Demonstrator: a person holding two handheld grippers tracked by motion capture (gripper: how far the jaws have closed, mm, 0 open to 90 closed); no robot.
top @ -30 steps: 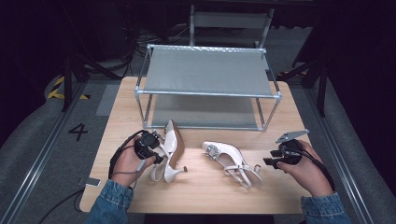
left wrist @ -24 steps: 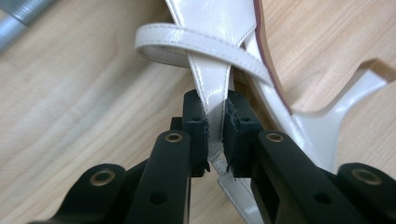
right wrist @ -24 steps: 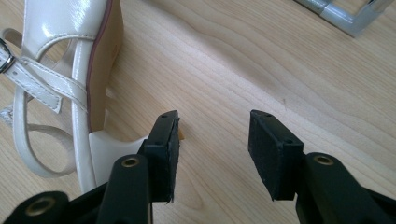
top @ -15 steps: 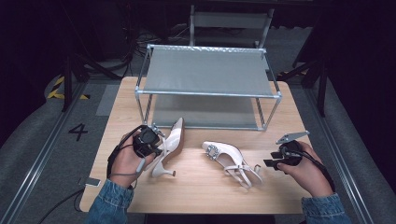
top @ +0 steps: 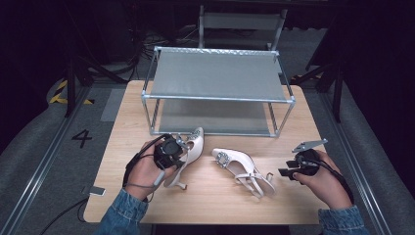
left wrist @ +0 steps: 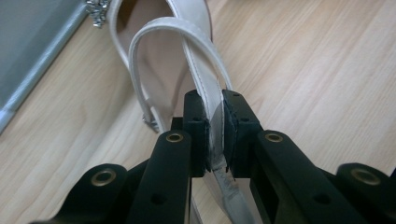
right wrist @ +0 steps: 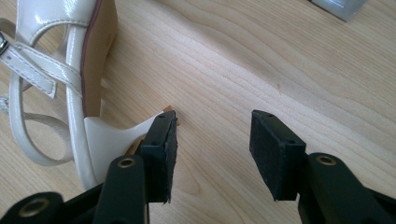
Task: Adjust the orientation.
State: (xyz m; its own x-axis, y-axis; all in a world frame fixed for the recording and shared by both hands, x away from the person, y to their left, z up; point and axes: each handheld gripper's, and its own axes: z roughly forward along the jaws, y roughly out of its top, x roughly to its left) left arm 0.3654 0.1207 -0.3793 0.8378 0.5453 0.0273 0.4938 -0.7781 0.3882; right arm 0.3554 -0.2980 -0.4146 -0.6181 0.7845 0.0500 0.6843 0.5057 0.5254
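On the wooden table [top: 122,142], just before the metal rack [top: 218,73], my left gripper [top: 177,152] clamps the back strap of one pale heeled shoe [top: 188,154] (toe toward the rack). My right gripper [right wrist: 212,144] stands open beside the other shoe [top: 242,171], lying on its side.

Both forearms wore blue denim sleeves [top: 121,209]. The left gripper [left wrist: 214,122] and right gripper [right wrist: 212,154] had matte black jaws with brass-ringed screw holes; a black cable [top: 133,164] looped by the left hand [top: 147,171], and a grey three-cornered plate [top: 309,145] topped the right gripper
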